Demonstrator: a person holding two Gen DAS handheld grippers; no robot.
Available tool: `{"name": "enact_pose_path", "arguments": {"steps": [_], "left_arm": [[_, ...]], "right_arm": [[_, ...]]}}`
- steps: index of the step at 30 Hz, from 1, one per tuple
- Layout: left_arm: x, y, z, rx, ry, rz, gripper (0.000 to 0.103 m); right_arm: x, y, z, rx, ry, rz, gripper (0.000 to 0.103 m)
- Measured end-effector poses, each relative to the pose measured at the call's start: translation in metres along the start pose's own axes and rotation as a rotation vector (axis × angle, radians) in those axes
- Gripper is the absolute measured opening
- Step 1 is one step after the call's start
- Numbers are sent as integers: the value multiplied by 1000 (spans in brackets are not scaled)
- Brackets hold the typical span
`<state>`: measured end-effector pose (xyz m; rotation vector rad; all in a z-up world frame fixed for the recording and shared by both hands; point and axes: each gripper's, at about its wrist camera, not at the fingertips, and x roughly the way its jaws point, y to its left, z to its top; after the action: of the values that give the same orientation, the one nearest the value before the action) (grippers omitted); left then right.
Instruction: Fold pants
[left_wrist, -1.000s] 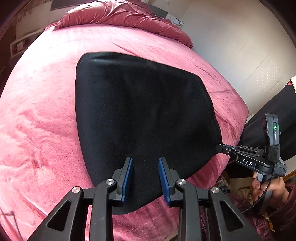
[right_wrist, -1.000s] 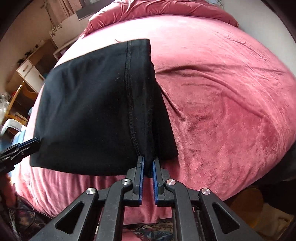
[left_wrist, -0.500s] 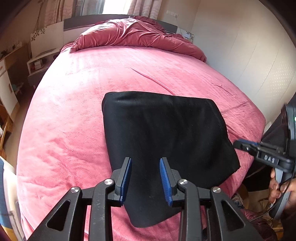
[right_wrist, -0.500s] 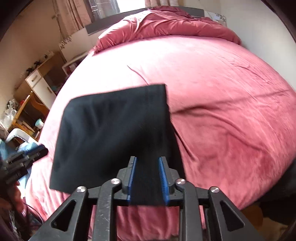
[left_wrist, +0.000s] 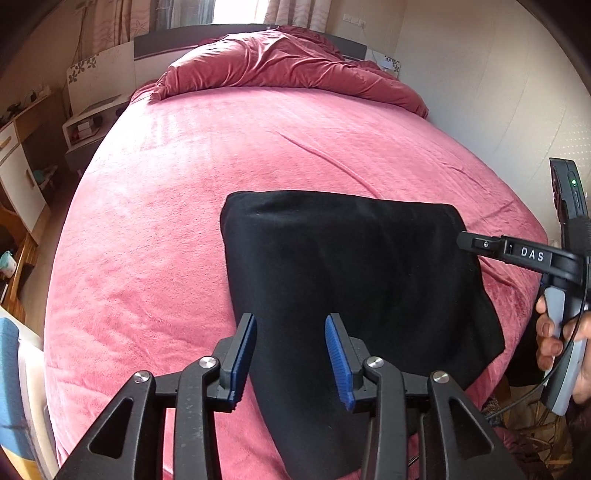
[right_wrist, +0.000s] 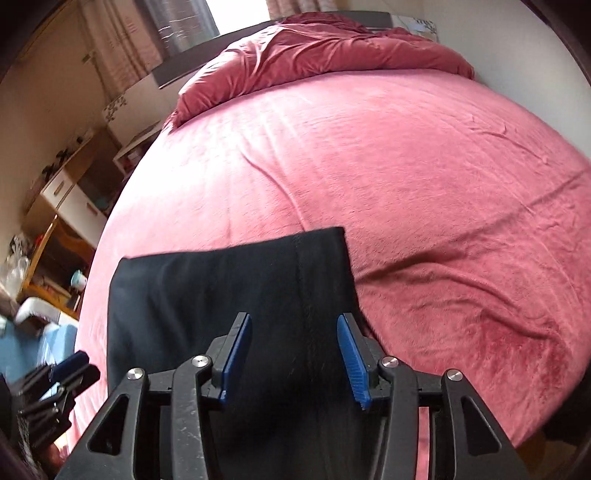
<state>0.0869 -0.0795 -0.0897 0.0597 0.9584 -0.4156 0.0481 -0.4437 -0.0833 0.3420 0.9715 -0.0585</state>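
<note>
The black pants (left_wrist: 351, 273) lie folded into a compact rectangle on the pink bed (left_wrist: 184, 192), near its foot edge. They also show in the right wrist view (right_wrist: 229, 288). My left gripper (left_wrist: 290, 360) is open and empty, raised above the near edge of the pants. My right gripper (right_wrist: 293, 360) is open and empty, held above the pants' right part. The right gripper also shows at the right of the left wrist view (left_wrist: 476, 243). The left gripper shows at the lower left of the right wrist view (right_wrist: 55, 384).
A crumpled pink duvet (left_wrist: 280, 62) lies at the head of the bed. A nightstand (left_wrist: 88, 125) and a wooden desk with drawers (right_wrist: 70, 199) stand to the left. A white wall (left_wrist: 498, 92) runs along the right side.
My right gripper has let go of the pants' corner and opened wide. Both grippers have pulled back and up, so the pants look smaller and lie flat on the bed.
</note>
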Motion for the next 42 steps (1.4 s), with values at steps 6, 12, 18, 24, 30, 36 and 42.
{"name": "enact_pose_path", "arguments": {"steps": [6, 12, 18, 24, 30, 36, 42], "left_arm": [[15, 15, 13, -24, 8, 23, 50], [41, 52, 38, -158, 42, -96, 59], [79, 88, 58, -342, 117, -207, 59], [101, 99, 61, -444, 171, -326, 50], [76, 82, 45, -361, 46, -194, 29], [100, 55, 45, -232, 88, 28, 39], [84, 54, 45, -245, 75, 53, 50]], "right_arm": [[24, -18, 14, 72, 39, 33, 51], [38, -18, 13, 46, 49, 54, 38], [40, -16, 16, 4, 41, 54, 25], [38, -13, 15, -31, 23, 52, 20], [38, -1, 15, -90, -6, 38, 16], [68, -6, 15, -74, 38, -32, 18], [60, -16, 15, -17, 28, 17, 25]]}}
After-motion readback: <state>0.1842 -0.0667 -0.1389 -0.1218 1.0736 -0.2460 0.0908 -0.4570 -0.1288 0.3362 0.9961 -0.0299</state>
